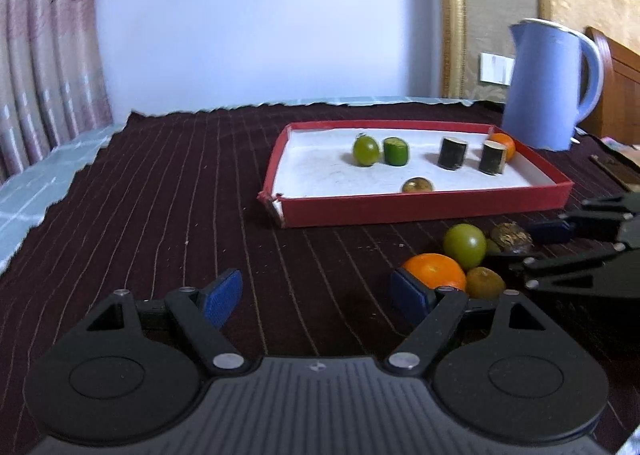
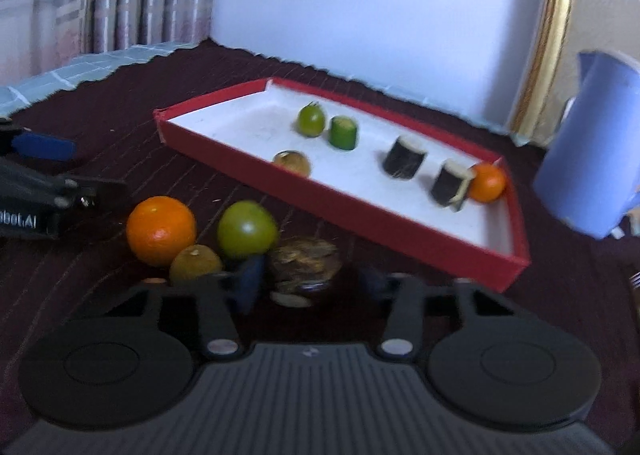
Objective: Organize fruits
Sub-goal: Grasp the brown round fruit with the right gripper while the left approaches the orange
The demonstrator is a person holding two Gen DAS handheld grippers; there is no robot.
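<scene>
On the dark cloth in front of the red tray [image 1: 424, 211] [image 2: 340, 195] lie an orange [image 1: 434, 269] [image 2: 160, 231], a green round fruit [image 1: 465, 246] [image 2: 247, 229], a small olive fruit [image 1: 485, 283] [image 2: 195, 263] and a brown wrinkled fruit [image 1: 512, 239] [image 2: 304, 261]. My left gripper [image 1: 318, 295] is open and empty, its right pad beside the orange. My right gripper [image 2: 310, 281] [image 1: 516, 251] stands narrowly around the brown fruit; the blurred view shows a gap at the right pad. The tray holds several small fruits and pieces.
A blue kettle [image 1: 548, 87] [image 2: 592, 151] stands at the tray's far right corner. Curtains hang at the left, a pale wall behind. The cloth's ragged edge runs along the left and back. Dark flat objects lie at the right edge [image 1: 616, 171].
</scene>
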